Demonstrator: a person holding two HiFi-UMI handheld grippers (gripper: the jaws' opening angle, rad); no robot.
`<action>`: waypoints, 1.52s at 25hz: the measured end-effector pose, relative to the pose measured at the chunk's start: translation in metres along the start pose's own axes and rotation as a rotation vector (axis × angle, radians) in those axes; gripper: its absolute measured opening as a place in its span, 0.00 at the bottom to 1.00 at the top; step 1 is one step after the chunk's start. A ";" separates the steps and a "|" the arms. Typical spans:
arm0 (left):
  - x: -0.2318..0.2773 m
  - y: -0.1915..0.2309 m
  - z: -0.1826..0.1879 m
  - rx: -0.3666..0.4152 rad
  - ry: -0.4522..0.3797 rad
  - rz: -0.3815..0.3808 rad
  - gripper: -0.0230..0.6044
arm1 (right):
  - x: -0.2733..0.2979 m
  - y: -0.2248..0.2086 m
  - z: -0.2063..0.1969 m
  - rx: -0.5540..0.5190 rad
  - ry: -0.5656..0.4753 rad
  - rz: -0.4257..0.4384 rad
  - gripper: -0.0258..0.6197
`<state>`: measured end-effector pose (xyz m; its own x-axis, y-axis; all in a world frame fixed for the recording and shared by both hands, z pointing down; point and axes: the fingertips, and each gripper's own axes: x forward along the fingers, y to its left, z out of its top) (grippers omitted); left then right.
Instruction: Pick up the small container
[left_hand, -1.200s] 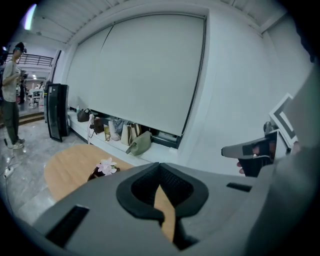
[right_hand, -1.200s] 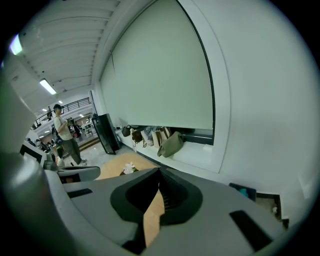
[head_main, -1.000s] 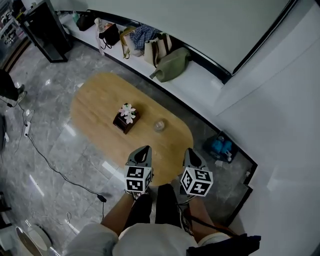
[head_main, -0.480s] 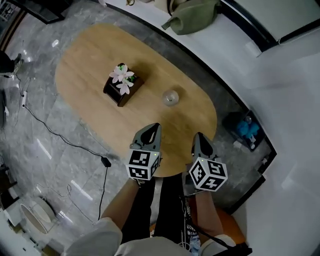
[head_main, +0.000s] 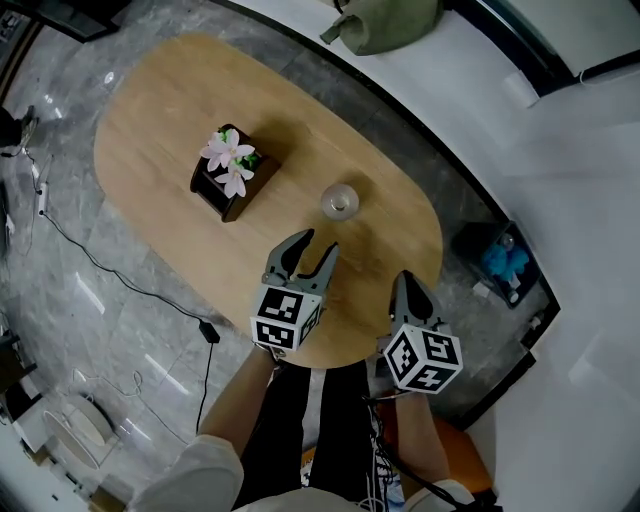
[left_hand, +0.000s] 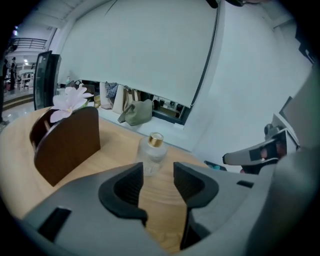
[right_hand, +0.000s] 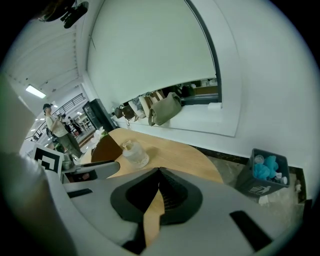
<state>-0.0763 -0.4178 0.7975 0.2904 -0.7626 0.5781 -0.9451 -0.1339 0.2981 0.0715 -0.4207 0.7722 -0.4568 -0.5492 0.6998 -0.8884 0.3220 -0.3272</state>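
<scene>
the left gripper (head_main: 318, 243) is lining up on the small clear gold-capped glass bottle (head_main: 340, 201) on the oval wooden counter (head_main: 150, 120), its jaws having just been opening partway with nothing between them yet, probably to straddle it, while the right gripper (head_main: 405, 282) is idling with its jaws closed.

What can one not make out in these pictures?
Contents of the small container: clear glass, too small in every view.
Inside of the brown holder: flowers cover it in head view, its own wall in left gripper view.
Part of the green bag: cut off by head view's top edge.
</scene>
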 end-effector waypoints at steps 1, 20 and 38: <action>0.006 0.001 0.000 0.000 0.003 -0.009 0.34 | 0.002 -0.001 -0.001 0.004 0.003 0.000 0.08; 0.093 0.014 0.011 0.160 -0.019 -0.001 0.61 | 0.029 -0.041 -0.014 0.086 0.033 -0.019 0.08; 0.078 0.016 0.013 0.172 -0.023 0.008 0.59 | 0.028 -0.041 -0.016 0.063 0.047 -0.014 0.08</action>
<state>-0.0703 -0.4878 0.8375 0.2807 -0.7780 0.5621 -0.9598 -0.2321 0.1580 0.0957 -0.4367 0.8158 -0.4426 -0.5158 0.7335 -0.8967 0.2643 -0.3551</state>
